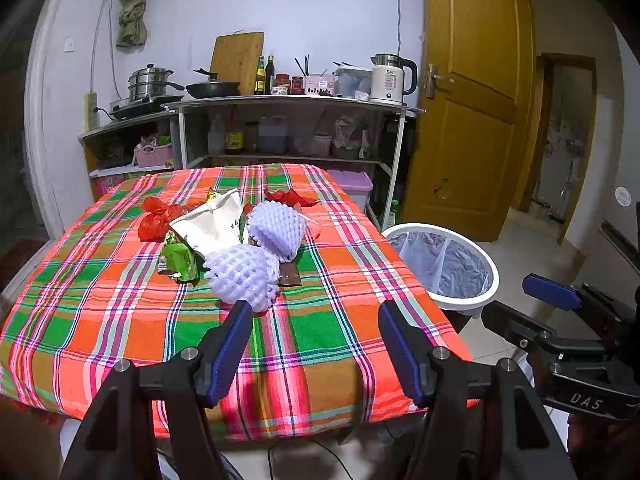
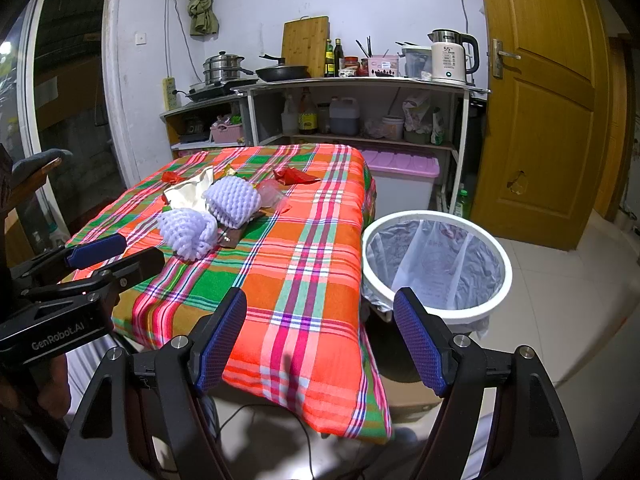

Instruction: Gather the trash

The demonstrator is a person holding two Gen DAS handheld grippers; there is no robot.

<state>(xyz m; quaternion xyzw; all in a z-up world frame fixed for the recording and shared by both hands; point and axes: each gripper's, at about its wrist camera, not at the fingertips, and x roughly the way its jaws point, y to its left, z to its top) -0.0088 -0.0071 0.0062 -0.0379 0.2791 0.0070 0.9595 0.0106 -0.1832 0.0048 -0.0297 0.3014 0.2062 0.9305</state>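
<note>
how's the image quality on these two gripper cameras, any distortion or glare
Left wrist view: strong fisheye bowing of the door, dark vignette corners, trash pile sharp. Right wrist view: same barrel bend, the bin and its liner evenly lit without hard glare, soft shadow on the tablecloth edge.

Black angular frames are seen on the left gripper [image 1: 314,348] and right gripper [image 2: 320,338]; blue textured pads line the fingers, silver screws behind them, "GenRobot.AI" printed white.

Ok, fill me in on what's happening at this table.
A person holds a claw in each hand, and both the left claw and right claw are open and empty. Trash sits piled on the plaid tablecloth: two foam fruit nets, wrappers and a paper bag. The lined bin waits beside the table.
</note>
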